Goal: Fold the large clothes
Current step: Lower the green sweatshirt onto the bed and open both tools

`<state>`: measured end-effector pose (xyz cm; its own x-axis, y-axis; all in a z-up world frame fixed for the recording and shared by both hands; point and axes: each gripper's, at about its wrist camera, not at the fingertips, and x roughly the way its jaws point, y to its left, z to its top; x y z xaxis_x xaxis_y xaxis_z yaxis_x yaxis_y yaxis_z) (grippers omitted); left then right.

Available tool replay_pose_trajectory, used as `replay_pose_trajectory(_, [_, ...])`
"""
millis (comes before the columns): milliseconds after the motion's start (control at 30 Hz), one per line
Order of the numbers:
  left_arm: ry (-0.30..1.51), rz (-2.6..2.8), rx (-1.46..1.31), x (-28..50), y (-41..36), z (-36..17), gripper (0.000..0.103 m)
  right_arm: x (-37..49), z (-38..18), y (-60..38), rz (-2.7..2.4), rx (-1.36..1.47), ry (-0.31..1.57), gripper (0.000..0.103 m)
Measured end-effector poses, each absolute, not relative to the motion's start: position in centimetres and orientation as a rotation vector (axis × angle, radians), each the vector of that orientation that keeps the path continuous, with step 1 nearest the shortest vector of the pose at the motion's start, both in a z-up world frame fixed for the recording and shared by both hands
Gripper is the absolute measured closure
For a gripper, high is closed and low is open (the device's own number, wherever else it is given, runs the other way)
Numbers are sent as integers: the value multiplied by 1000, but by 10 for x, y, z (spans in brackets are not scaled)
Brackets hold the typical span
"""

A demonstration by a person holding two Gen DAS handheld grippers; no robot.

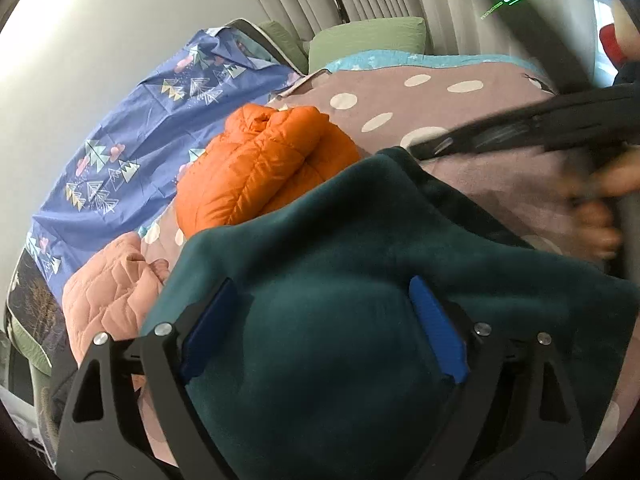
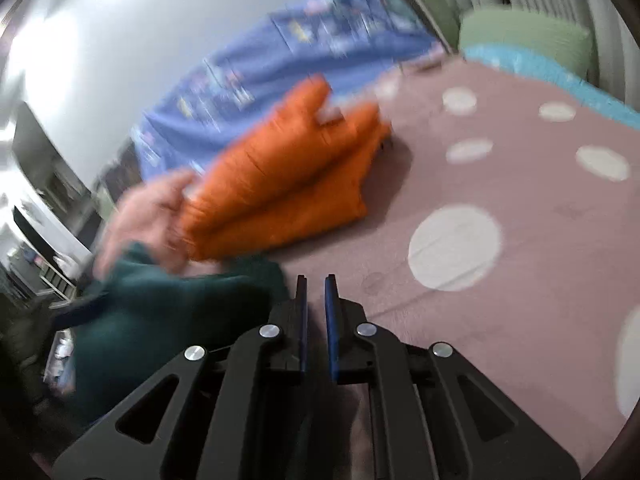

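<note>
A dark green fleece garment lies bunched on the bed; it also shows at the left of the right wrist view. My left gripper is open, its blue pads wide apart over the fleece. My right gripper is shut with nothing between its pads, just right of the fleece's edge, over the bedspread. In the left wrist view the right gripper appears blurred, reaching in from the right.
A folded orange puffer jacket and a pink quilted jacket lie beyond the fleece. The mauve bedspread with white dots stretches right. Blue patterned bedding and green pillows lie behind.
</note>
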<state>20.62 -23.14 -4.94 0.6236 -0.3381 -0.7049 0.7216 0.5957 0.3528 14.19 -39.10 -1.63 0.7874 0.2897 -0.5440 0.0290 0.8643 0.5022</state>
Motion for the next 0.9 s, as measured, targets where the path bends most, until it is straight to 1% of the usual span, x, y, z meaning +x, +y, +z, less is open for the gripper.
replay_pose_trajectory(100, [631,-681,628,210,-219,-49,12,76,5,-369,326,500,548,93])
replay_pose_trajectory(133, [629,-683,620,210,-218,-49,12,62,3,-357,375,497,533,90])
replay_pose_trajectory(200, [622,-678,619,208,-220,-50,12,45,-7,-341,381,473,568,88])
replay_pose_trajectory(233, [618,-672,623,207,-221,-50,12,41,-24,-328,319,432,630,88])
replay_pose_trajectory(267, [615,-669,624,207,-223,-49,12,42,-42,-320,270,409,680,93])
replay_pose_trajectory(300, [610,-670,623,206,-223,-49,12,43,-57,-316,249,405,677,96])
replay_pose_trajectory(333, [603,-673,628,204,-224,-50,12,43,-63,-310,212,369,648,100])
replay_pose_trajectory(400, [565,-646,645,200,-227,-47,12,52,-59,-291,154,249,630,101])
replay_pose_trajectory(433, [535,-622,643,194,-225,-41,11,54,-58,-288,145,238,632,101])
replay_pose_trajectory(567, [501,-586,534,160,-188,-11,12,62,-66,-296,169,287,639,101])
replay_pose_trajectory(633, [475,-613,491,131,-158,-4,8,62,-73,-304,200,328,630,101])
replay_pose_trajectory(700, [456,-635,497,94,-127,-8,5,71,-76,-306,207,345,627,102])
replay_pose_trajectory(767, [460,-642,531,60,-105,-22,4,60,-69,-309,206,335,623,102])
replay_pose_trajectory(900, [510,-586,620,40,-103,-59,3,53,-59,-307,200,319,618,102])
